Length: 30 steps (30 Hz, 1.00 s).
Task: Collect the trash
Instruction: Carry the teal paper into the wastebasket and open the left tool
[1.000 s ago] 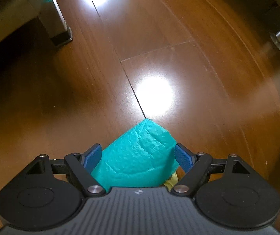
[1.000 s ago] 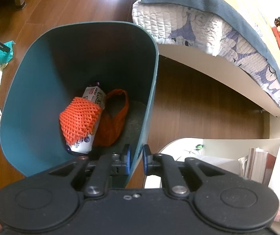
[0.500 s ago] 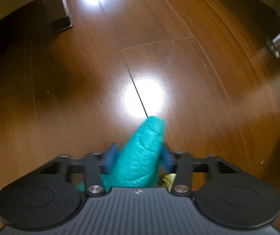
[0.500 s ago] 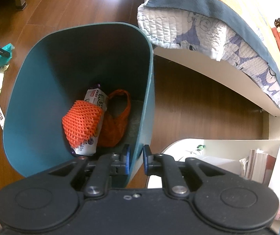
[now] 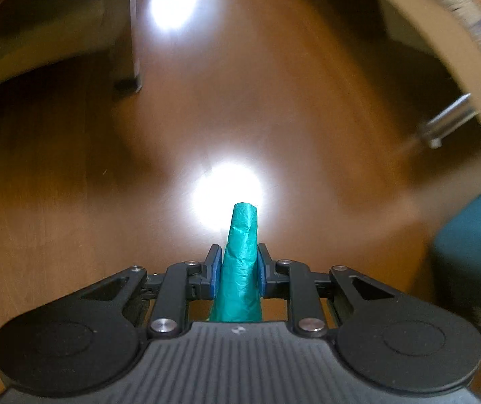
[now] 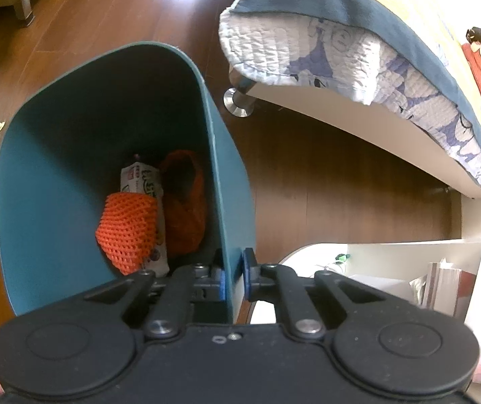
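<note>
Left gripper (image 5: 235,274) jaws just closing, now pinching teal wrapper (image 5: 240,262), squeezed narrow between pads; keep squeeze firm, carry wrapper toward teal bin (image 5: 476,235) off to gripper's right; right gripper (image 6: 234,277) clamps bin wall (image 6: 230,202); hold bin steady, mouth open; release only above opening.

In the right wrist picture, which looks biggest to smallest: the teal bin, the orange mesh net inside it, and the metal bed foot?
1. Teal bin, though nearest the camera.
2. Orange mesh net.
3. Metal bed foot, though farther away.
</note>
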Each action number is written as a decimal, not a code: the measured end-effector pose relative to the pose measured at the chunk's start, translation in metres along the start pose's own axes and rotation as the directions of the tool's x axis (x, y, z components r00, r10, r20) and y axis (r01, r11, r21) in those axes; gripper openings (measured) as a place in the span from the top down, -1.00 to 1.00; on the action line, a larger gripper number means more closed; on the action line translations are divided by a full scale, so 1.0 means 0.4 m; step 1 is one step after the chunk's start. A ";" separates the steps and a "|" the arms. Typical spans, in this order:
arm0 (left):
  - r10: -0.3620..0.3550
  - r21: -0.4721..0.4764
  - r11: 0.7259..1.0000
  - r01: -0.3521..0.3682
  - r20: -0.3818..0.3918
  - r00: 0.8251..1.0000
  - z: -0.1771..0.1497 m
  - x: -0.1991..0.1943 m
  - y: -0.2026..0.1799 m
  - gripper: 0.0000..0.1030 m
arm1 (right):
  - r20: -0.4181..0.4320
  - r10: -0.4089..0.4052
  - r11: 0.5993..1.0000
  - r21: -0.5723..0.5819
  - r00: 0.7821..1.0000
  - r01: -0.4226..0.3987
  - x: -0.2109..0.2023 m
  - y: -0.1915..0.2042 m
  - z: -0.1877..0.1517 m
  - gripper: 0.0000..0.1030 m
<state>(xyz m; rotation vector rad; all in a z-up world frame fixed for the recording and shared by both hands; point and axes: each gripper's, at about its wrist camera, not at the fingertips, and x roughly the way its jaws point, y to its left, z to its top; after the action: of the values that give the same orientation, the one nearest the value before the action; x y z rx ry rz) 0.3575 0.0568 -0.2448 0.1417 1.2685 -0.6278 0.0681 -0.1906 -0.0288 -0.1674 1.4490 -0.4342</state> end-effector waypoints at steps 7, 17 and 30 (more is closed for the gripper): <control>-0.136 0.123 0.985 0.125 0.092 0.986 -0.004 -0.198 -0.174 0.61 | 0.021 0.029 1.000 0.005 0.999 -0.029 -0.004 -0.017 0.002 0.84; -0.342 0.332 0.892 0.307 0.050 0.939 -0.022 -0.372 -0.493 0.60 | 0.057 0.062 0.998 0.009 0.996 -0.063 0.002 -0.056 -0.016 0.84; -0.319 0.495 0.811 0.312 -0.074 0.945 -0.095 -0.318 -0.831 0.61 | 0.101 0.086 0.994 -0.073 0.991 -0.079 0.005 -0.066 -0.020 0.85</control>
<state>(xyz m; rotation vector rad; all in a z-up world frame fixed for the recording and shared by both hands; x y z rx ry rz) 0.1353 -0.1554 -0.0611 0.3616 1.0978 -1.2472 0.0556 -0.2143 -0.0221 -0.1819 1.3637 -0.3042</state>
